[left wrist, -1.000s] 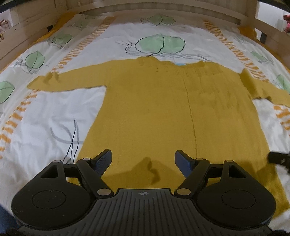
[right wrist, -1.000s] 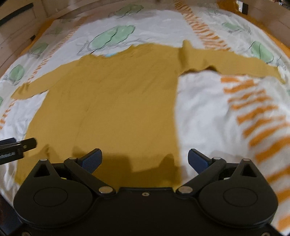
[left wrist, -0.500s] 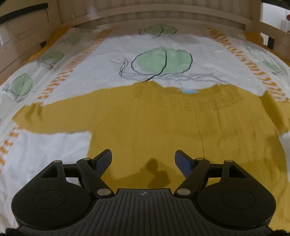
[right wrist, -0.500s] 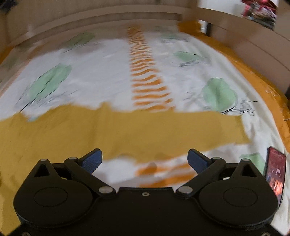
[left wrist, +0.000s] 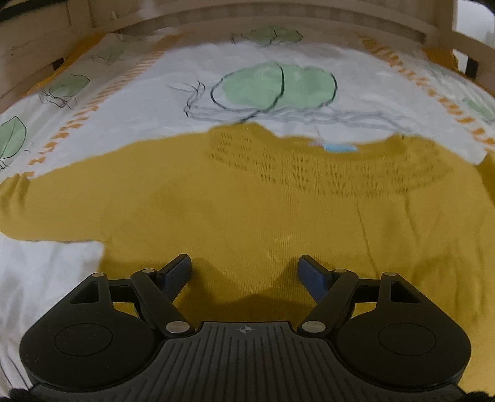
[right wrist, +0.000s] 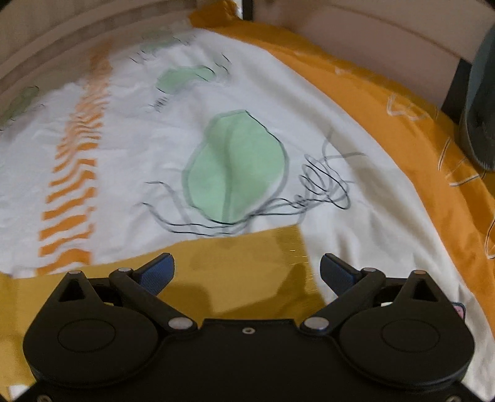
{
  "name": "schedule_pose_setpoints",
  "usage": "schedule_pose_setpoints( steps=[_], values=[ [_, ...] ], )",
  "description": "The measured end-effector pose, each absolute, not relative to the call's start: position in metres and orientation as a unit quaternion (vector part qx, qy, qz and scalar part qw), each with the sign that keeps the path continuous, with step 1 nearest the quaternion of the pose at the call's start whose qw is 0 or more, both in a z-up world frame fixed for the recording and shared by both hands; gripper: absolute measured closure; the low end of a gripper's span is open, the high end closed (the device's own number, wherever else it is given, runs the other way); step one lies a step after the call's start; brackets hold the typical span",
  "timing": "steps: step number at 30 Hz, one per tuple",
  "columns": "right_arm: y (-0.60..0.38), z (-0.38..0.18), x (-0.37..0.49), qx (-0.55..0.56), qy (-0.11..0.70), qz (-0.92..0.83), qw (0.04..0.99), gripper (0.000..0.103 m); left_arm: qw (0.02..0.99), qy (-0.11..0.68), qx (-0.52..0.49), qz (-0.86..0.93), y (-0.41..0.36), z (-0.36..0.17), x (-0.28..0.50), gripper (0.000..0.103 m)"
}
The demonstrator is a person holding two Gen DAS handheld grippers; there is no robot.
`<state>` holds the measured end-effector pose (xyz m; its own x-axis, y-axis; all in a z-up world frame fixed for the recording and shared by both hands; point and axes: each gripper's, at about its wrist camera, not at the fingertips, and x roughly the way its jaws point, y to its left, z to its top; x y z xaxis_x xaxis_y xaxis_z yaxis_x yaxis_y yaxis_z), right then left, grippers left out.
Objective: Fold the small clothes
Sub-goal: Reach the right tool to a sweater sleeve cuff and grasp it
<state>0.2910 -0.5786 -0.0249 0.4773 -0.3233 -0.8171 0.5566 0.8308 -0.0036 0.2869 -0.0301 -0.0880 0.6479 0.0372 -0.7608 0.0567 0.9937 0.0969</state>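
A mustard-yellow knit sweater [left wrist: 247, 210] lies flat on the bed, neck with a blue label [left wrist: 340, 147] at the far side, its left sleeve [left wrist: 46, 201] stretched out. My left gripper [left wrist: 244, 272] is open and empty, just above the sweater's upper body. In the right wrist view, the end of the right sleeve [right wrist: 247, 259] lies under my right gripper [right wrist: 247, 272], which is open and empty, the cuff edge between its blue fingertips [right wrist: 337, 273].
The white bedsheet [left wrist: 278, 55] has green leaf prints and orange stripes. A wooden bed frame [left wrist: 278, 18] runs around it. An orange sheet border [right wrist: 386, 102] lies at the right edge, with dark cloth [right wrist: 479, 108] hanging beyond.
Both grippers moved forward over the sweater. The left went from hem toward the chest and neck. The right swung right along the sleeve to its cuff. Both stayed open.
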Motion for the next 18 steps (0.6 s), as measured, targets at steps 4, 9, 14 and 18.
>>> schedule_pose_setpoints(
  steps=[4, 9, 14, 18],
  values=[
    [-0.599, -0.046, 0.290, 0.153, 0.465, -0.251, 0.835, 0.003, 0.918, 0.389, 0.073, -0.009, -0.032, -0.094, 0.276, 0.027],
    [-0.612, -0.060, 0.282, 0.210, 0.457, -0.227, 0.834, 0.000, 0.922, 0.378, 0.077, -0.012, -0.033, -0.099, 0.275, 0.025],
    [-0.612, -0.056, 0.282, 0.216, 0.463, -0.226, 0.829, 0.003, 0.925, 0.375, 0.069, -0.004, -0.033, -0.103, 0.276, 0.016],
    [-0.606, -0.044, 0.285, 0.223, 0.449, -0.225, 0.835, 0.062, 0.926, 0.374, 0.057, -0.003, -0.030, -0.105, 0.278, 0.013]
  ],
)
